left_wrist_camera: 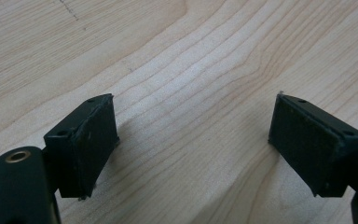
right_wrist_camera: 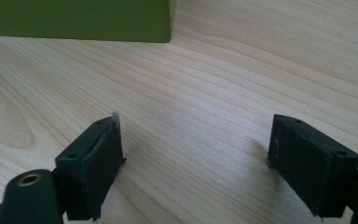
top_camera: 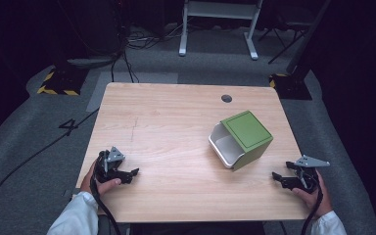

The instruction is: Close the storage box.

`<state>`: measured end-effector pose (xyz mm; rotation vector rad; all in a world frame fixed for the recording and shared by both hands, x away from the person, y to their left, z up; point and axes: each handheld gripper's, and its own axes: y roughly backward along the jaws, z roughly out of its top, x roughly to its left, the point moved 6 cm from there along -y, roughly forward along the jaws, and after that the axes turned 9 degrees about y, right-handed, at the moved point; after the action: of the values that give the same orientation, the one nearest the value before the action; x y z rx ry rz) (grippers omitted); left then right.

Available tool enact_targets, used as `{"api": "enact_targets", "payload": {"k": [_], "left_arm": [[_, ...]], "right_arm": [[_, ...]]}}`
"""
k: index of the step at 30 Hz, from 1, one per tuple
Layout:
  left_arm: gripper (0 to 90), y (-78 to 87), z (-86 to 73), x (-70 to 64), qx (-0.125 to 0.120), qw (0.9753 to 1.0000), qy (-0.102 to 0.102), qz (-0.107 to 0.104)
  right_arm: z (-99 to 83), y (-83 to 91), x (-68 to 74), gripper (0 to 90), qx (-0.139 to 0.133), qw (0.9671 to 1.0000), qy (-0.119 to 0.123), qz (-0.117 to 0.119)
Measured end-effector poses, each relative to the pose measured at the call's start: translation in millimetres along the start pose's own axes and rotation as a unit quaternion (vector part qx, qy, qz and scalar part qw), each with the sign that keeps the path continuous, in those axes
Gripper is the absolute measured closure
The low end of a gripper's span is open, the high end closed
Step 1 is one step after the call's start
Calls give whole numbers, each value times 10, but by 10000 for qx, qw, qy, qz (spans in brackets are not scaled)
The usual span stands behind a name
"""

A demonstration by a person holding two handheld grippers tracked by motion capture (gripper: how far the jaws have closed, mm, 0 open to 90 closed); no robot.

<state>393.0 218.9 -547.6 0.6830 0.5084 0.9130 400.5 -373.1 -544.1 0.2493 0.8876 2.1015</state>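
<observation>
Bright, evenly lit table [top_camera: 176, 127] amid dark surroundings; soft shadows, slightly grainy

Person wears white long sleeves [top_camera: 76, 215] on both arms. Left black two-jaw handheld gripper [top_camera: 127, 174] and right black two-jaw handheld gripper [top_camera: 280, 178] each carry a grey three-cornered plate on top and trail a black cable. Fingers [left_wrist_camera: 91, 144]: flat rectangular black pads, small screw holes along the edges; brass-coloured eyelet at lower left.

Green bin [right_wrist_camera: 77, 19] cut off by top edge.
</observation>
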Motion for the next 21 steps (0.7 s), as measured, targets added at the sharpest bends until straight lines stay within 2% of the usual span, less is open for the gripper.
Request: {"api": "enact_targets", "payload": {"k": [21], "left_arm": [[153,-2,-1,-9,-7,10000,58,28]], "right_arm": [[0,-1,1,177,2,10000,8,2]]}}
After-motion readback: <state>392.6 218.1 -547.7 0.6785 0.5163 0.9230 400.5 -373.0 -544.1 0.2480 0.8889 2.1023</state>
